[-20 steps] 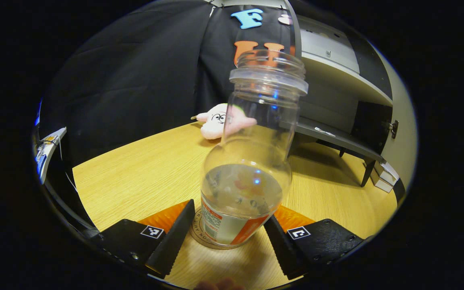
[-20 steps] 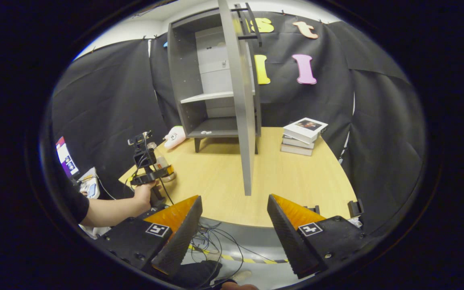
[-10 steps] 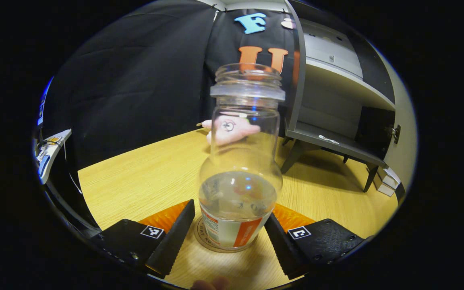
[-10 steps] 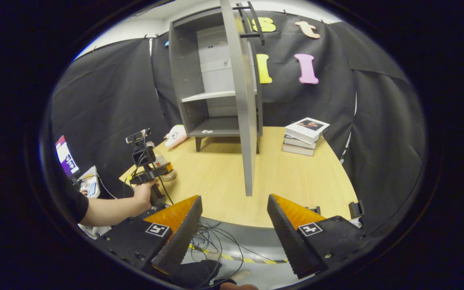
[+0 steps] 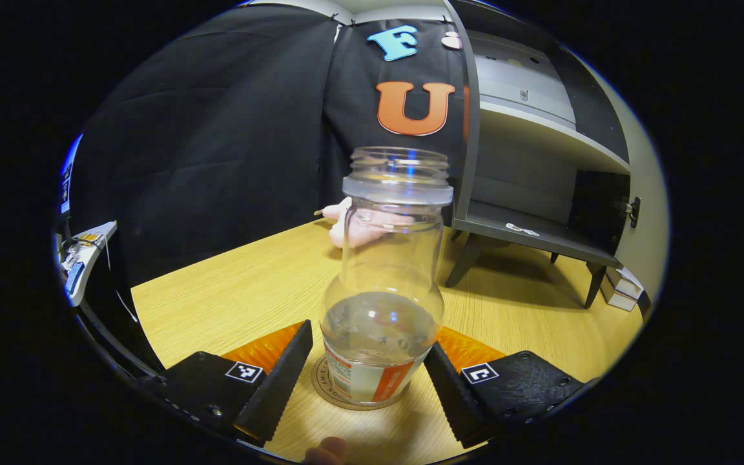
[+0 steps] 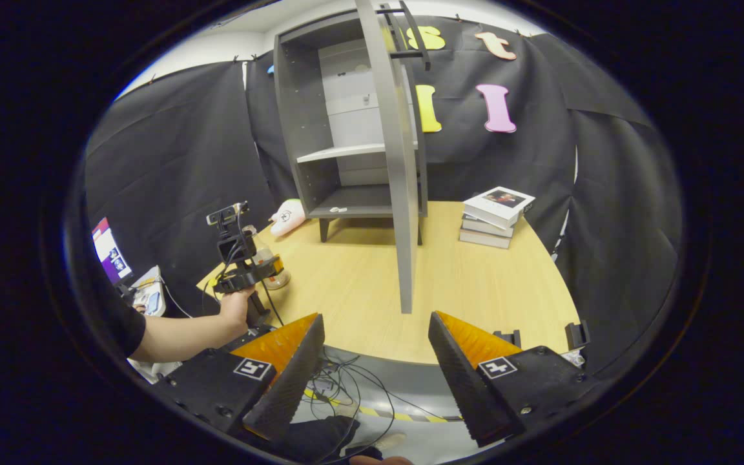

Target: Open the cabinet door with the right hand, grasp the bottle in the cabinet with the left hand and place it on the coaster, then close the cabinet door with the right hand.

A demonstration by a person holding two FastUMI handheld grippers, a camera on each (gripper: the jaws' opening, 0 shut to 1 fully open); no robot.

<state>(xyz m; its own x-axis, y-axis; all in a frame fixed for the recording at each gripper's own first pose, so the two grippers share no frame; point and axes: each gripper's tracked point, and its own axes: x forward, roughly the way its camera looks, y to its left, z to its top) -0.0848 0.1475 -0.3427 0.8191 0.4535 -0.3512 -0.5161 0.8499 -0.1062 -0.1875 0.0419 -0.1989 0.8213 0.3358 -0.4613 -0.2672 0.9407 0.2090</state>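
The bottle covers most of the coaster and part of the pink plush toy behind it. In the right gripper view the left gripper hides most of the bottle, and the door hides the cabinet's right side.

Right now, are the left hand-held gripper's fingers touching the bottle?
Apart. The left gripper view shows table on both sides between the fingers and the bottle, which stands on the coaster.

My right claw has two wedge-shaped, ribbed fingers on black bolted mounts, each bearing a square black-and-white marker. A short black sleeve covers my upper arm.
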